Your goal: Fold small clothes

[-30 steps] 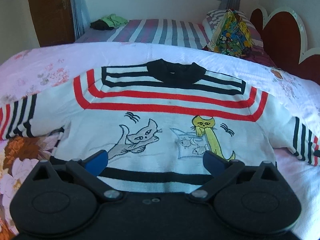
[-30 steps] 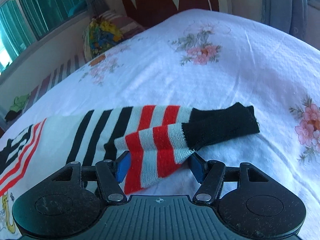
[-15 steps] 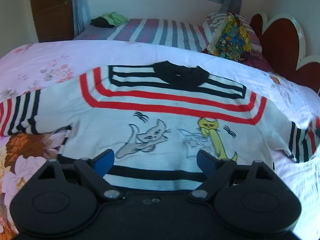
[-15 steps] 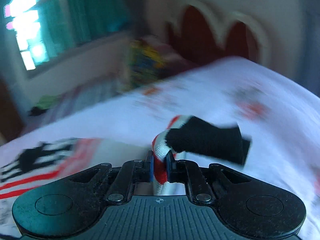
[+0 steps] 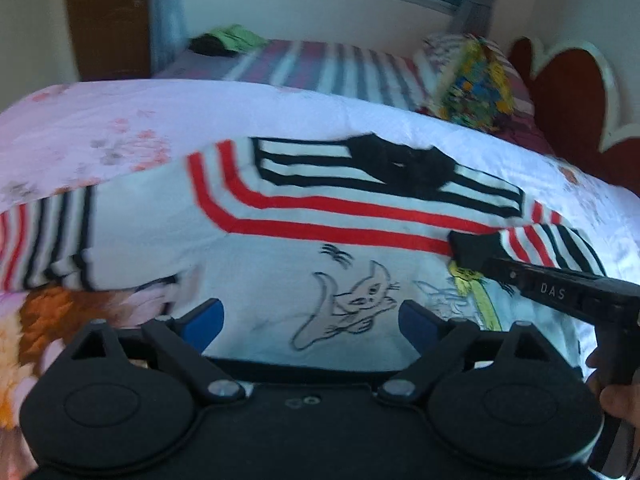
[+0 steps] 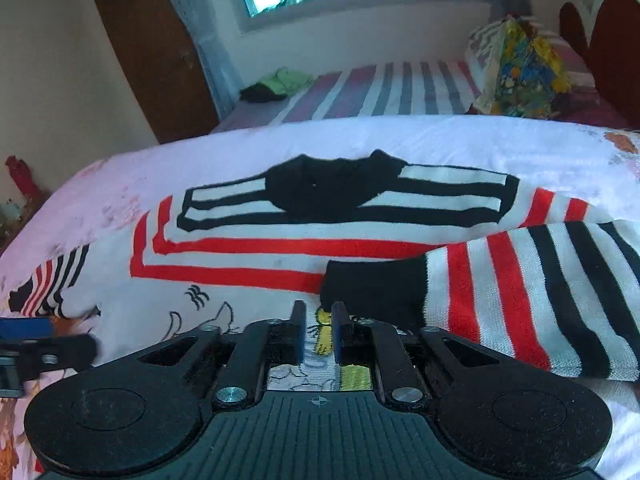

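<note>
While my right fingers (image 6: 298, 332) clamp the sleeve (image 6: 520, 300) over the sweater (image 6: 240, 292) chest, its fold seems underway; next, I release it flat. My left fingers (image 5: 206, 318), just opened wider, hold nothing.

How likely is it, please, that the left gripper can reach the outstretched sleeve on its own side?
Probably yes: the left gripper stands open over the sweater, and that outstretched sleeve lies uncovered beside it, with nothing between; the right gripper is across at the other sleeve.
</note>
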